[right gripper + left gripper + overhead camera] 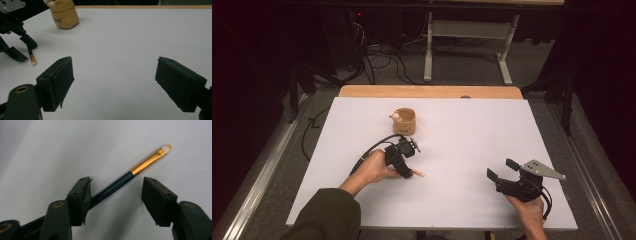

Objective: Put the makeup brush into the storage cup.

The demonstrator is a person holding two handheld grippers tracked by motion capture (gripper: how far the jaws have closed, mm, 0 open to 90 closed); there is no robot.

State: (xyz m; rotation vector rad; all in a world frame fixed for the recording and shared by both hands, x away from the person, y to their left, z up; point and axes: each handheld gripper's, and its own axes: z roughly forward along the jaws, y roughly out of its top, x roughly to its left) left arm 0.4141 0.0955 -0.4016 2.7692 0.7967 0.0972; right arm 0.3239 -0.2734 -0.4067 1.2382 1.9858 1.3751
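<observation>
Down at six o'clock, both tools gape: right tool (501, 170) idle, left tool (116, 192) straddling a brush (140, 167) lying flat on the bench (472, 130). Light, stiff, slippery; I'd pinch its dark handle.

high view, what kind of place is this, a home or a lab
Probably a lab or recording room: a white table under dark curtains, loose cables on the floor behind it, and a person holding the left gripper and right gripper.
</observation>
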